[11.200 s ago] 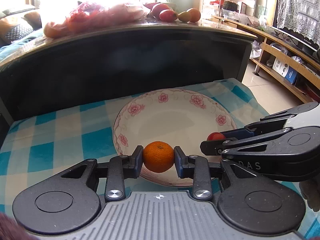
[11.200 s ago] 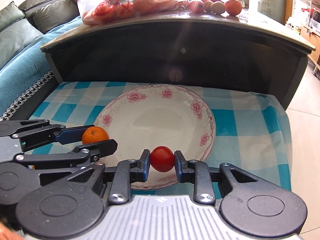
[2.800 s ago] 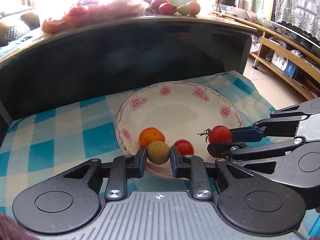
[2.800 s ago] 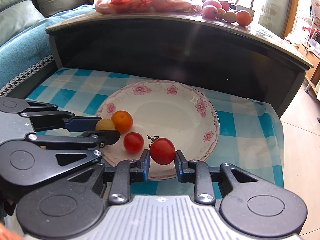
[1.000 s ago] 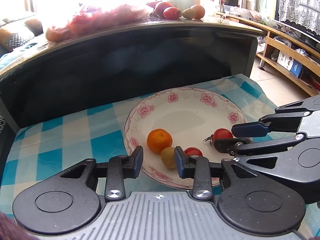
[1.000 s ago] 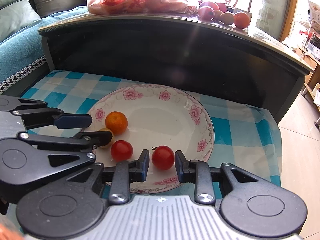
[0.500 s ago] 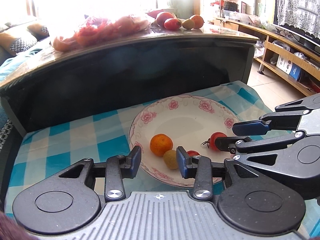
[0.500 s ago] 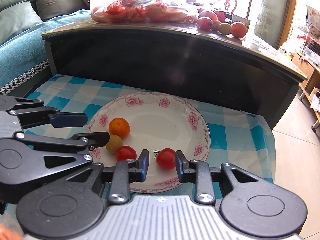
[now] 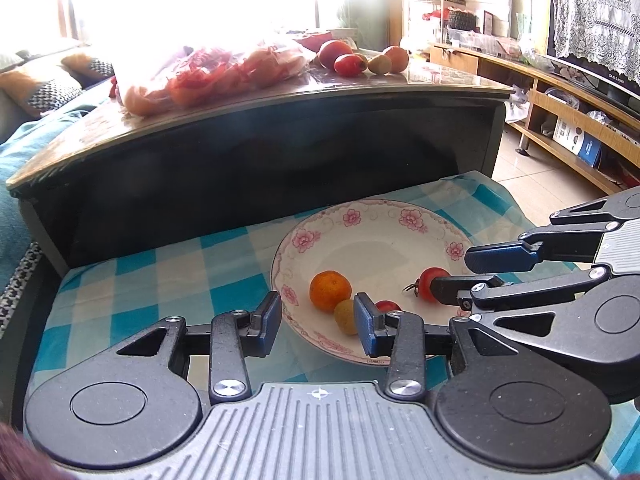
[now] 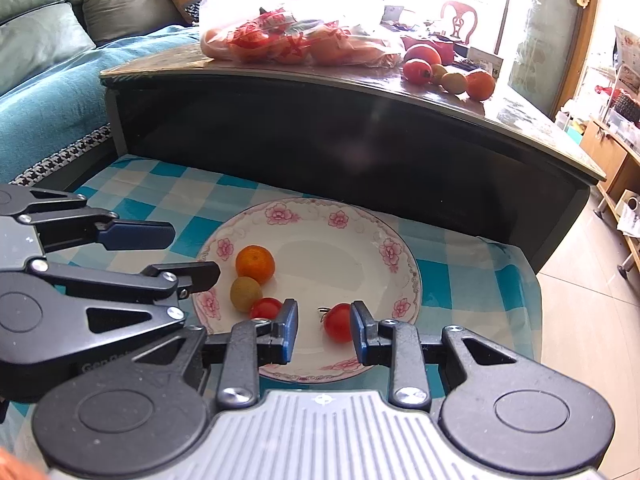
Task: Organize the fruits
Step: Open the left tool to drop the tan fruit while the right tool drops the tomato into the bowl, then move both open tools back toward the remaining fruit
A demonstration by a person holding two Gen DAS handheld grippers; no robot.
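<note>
A flowered white plate [image 9: 380,232] [image 10: 320,248] lies on a blue checked cloth. On it rest an orange mandarin [image 9: 330,290] [image 10: 255,263], a small yellow-brown fruit [image 9: 345,316] [image 10: 245,294], a small red tomato [image 9: 386,306] [image 10: 265,308] and a stemmed tomato [image 9: 425,280] [image 10: 337,322]. My left gripper [image 9: 318,320] [image 10: 184,254] hovers open above the plate's near left rim, empty. My right gripper [image 10: 325,330] [image 9: 452,272] hangs over the stemmed tomato. Its jaws stand narrowly apart and do not press the tomato, which lies on the plate below.
Behind the plate rises a dark coffee table [image 9: 280,148]. On its top sit a plastic bag of red fruit [image 10: 296,40] and several loose fruits [image 10: 444,70]. A teal sofa [image 10: 48,92] is to the left, and a wooden shelf unit [image 9: 576,120] and bare floor to the right.
The yellow-brown fruit and the stemmed tomato, held a few seconds ago, now lie on the plate. Both grippers have lifted and drawn back from the plate. The left jaws have widened slightly.
</note>
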